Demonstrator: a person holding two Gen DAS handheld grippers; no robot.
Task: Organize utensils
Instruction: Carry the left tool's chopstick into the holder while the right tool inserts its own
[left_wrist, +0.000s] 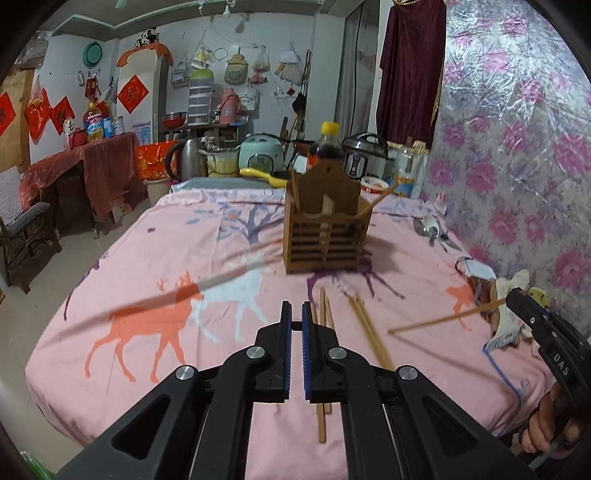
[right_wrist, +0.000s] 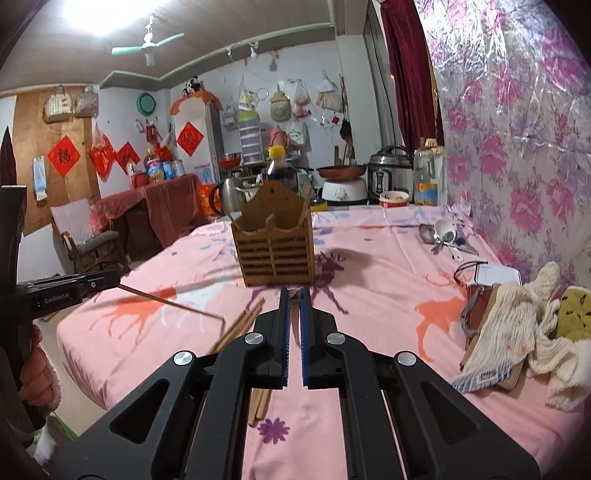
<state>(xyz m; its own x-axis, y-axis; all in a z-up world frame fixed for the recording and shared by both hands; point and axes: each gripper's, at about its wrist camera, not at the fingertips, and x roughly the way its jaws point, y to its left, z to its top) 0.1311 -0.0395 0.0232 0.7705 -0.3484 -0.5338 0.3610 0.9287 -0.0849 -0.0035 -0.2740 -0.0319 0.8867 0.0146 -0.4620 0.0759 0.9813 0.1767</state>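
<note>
Between right gripper fingers: chopstick, pinched.

wooden holder upright, mid-table | loose chopsticks on cloth before it

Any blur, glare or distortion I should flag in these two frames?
Left wrist view: one thin wooden chopstick smears into a motion streak over the pink deer-print tablecloth; the brown slatted wooden holder is slightly soft. Right wrist view: ceiling light blown out; fisheye bends the edges.
</note>
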